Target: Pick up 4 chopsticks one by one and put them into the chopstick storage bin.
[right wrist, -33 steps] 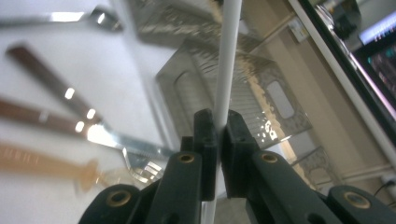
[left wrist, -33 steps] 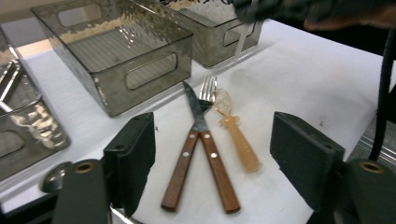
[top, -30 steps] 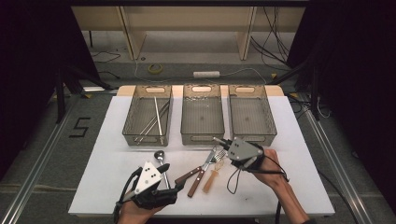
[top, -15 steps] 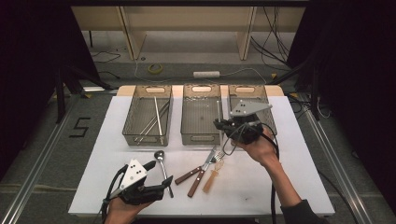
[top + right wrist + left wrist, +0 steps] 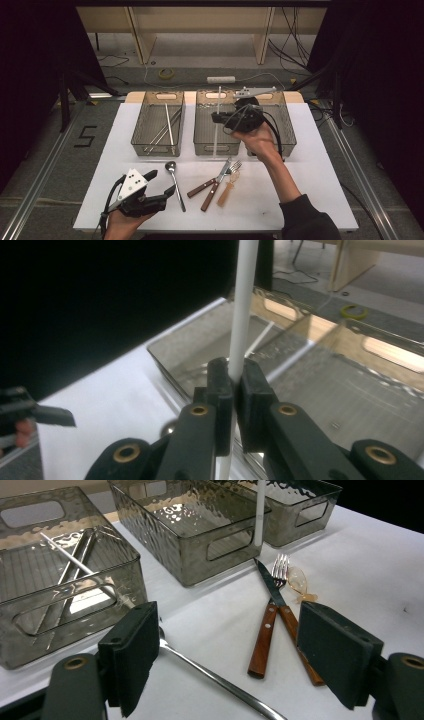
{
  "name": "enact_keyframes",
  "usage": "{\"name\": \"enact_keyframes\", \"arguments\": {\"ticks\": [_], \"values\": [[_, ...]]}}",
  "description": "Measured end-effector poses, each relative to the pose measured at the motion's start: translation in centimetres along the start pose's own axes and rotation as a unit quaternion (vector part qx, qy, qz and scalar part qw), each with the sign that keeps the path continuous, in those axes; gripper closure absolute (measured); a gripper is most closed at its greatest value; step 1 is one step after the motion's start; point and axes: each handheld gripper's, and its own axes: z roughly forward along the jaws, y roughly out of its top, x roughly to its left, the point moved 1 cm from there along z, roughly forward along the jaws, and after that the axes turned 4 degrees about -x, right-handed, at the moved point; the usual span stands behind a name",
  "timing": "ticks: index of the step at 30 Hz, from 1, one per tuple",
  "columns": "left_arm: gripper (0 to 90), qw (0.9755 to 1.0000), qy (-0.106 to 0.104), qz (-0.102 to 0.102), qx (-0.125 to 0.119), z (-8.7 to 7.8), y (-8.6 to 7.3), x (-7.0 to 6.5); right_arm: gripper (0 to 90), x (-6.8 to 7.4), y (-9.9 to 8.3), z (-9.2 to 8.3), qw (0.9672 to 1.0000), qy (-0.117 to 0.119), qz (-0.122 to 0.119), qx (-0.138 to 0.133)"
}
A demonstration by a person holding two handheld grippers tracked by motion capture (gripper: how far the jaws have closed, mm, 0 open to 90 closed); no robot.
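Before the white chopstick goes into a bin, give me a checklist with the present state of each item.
1. Right gripper shut on the thin white chopstick: ok.
2. Chopstick clear of the table, above the middle smoked-plastic bin: ok.
3. Matching white chopstick already lies in the left smoked-plastic bin, so the held one is not over that bin: not ok.
4. Left gripper open, nothing between its pads: ok.
5. Steel spoon, wooden-handled knife and fork, and amber plastic spoon lie unsorted on the white table: not ok.
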Motion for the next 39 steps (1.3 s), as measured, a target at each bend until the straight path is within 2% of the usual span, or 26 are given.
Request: {"name": "enact_keyframes", "arguments": {"ticks": [5,10,17,25,30,39], "values": [[24.8,1.0000,0.004,0.004,-0.002,-0.2,-0.1,0.1,86.2,0.7,1.4,2.2,0.9999,0.011,0.013,0.005],[24.1,0.9999,0.005,0.009,-0.004,-0.3,-0.2,0.2,86.2,1.3,2.9,4.7,0.9986,0.035,0.041,0.003],[24.0,1.0000,0.005,0.006,-0.004,-0.5,-0.2,0.3,86.2,1.8,4.6,8.1,0.9975,0.040,0.057,0.012],[24.0,0.9999,0.003,0.010,-0.005,-0.5,-0.2,0.2,86.2,2.3,6.4,11.6,0.9966,0.032,0.071,0.027],[24.0,0.9999,0.001,0.010,-0.005,-0.4,-0.3,0.1,86.2,2.3,7.0,13.4,0.9965,0.022,0.070,0.039],[24.0,0.9999,-0.002,0.009,-0.008,-0.5,-0.2,0.0,86.1,1.6,7.1,16.4,0.9953,-0.005,0.070,0.066]]}}
